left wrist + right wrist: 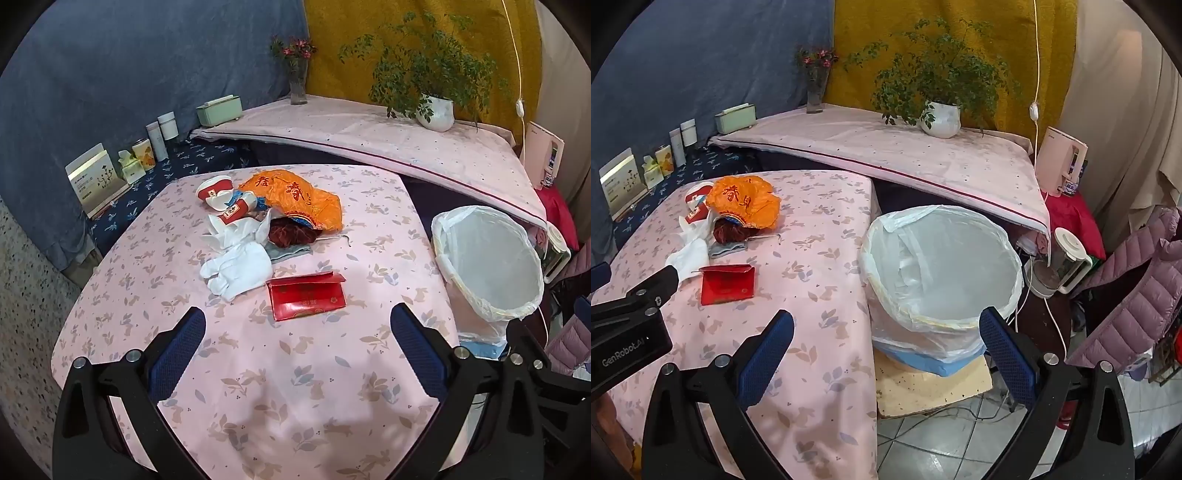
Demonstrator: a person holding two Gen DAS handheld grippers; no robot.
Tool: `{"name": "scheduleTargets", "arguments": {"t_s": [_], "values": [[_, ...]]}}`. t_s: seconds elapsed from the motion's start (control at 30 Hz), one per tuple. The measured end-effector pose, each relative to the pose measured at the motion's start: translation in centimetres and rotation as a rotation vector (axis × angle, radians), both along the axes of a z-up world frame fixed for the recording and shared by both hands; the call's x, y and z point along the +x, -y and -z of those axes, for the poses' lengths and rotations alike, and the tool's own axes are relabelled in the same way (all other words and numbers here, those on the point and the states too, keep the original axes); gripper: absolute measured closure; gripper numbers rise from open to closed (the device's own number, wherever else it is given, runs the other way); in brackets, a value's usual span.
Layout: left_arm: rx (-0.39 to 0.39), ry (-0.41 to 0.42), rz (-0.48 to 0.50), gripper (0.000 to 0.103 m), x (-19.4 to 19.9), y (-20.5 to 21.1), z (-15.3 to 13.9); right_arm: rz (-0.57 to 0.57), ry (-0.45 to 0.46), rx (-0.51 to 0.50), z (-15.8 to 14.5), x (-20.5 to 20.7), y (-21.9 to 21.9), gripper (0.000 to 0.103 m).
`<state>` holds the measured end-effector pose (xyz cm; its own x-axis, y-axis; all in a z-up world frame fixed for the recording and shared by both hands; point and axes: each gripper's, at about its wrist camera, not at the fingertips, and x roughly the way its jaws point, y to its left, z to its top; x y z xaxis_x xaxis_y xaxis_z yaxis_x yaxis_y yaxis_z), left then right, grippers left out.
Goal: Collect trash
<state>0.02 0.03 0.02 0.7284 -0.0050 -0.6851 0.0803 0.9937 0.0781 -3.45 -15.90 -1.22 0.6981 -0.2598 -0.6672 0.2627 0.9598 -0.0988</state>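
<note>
Both grippers, left gripper (297, 354) and right gripper (886, 354), are held wide open and empty, since the red envelope (306, 298) and the lined bin (942, 273) are not yet reached.

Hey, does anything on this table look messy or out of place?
Yes. A heap of litter lies mid-table: a crumpled orange plastic bag, white tissue and a flattened red paper packet. The white-lined trash bin beside the table looks empty.

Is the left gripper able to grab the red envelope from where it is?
Probably yes. The left gripper is open, and the red envelope lies flat just ahead of its fingers, apart from the white gloves. Only bare tablecloth lies between.
</note>
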Motion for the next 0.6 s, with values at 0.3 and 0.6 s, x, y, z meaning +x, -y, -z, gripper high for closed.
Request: {"name": "scheduleTargets", "arguments": {"t_s": [0.3, 0.6], "values": [[0.000, -0.009, -0.016, 0.007, 0.26, -0.32, 0.12, -0.019, 0.006, 0.001, -0.12, -0.26, -0.23, 0.007], [-0.003, 0.002, -0.021, 0.007, -0.38, -0.41, -0.26, -0.035, 0.001, 0.003, -0.26, -0.31, -0.47, 0.007]]}}
